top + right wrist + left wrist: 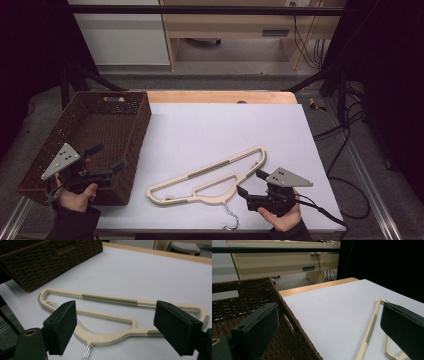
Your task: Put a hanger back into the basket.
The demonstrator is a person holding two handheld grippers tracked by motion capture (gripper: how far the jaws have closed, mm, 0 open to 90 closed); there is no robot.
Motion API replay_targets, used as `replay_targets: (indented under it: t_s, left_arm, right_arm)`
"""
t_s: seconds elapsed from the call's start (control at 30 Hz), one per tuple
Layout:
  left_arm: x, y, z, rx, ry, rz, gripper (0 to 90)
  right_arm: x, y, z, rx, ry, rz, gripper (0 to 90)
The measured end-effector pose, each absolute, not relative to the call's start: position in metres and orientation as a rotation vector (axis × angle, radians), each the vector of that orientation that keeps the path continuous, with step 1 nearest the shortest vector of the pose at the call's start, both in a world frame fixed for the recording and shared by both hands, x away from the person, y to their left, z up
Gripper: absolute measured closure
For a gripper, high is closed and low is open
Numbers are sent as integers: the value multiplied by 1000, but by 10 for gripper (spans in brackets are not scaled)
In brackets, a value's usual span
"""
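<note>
A cream hanger (210,177) lies flat low in the centre of the high view, on the white desk (225,130), its metal hook (231,215) (pointing at the bottom edge) beside the right hand-held gripper (248,183), which gapes wide, holding nothing. At lower left, the left hand-held gripper (107,156) hangs equally wide and empty over the brown wicker basket (85,120).

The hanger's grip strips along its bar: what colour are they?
Muted grey-green, set into the cream hanger; clearest in the right gripper view.
</note>
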State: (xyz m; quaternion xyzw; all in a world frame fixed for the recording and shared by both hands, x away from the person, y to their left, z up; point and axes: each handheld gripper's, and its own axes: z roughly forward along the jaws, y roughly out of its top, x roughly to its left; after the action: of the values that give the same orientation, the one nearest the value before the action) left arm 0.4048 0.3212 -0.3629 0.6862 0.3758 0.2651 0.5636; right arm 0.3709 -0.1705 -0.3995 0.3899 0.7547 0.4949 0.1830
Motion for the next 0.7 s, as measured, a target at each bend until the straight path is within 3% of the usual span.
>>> replay_targets:
  t_s: [0.7]
  left_arm:
    - [405,311,-365,1643,871,621,15]
  right_arm:
    - [367,-129,-460,1208,2412,1205,602]
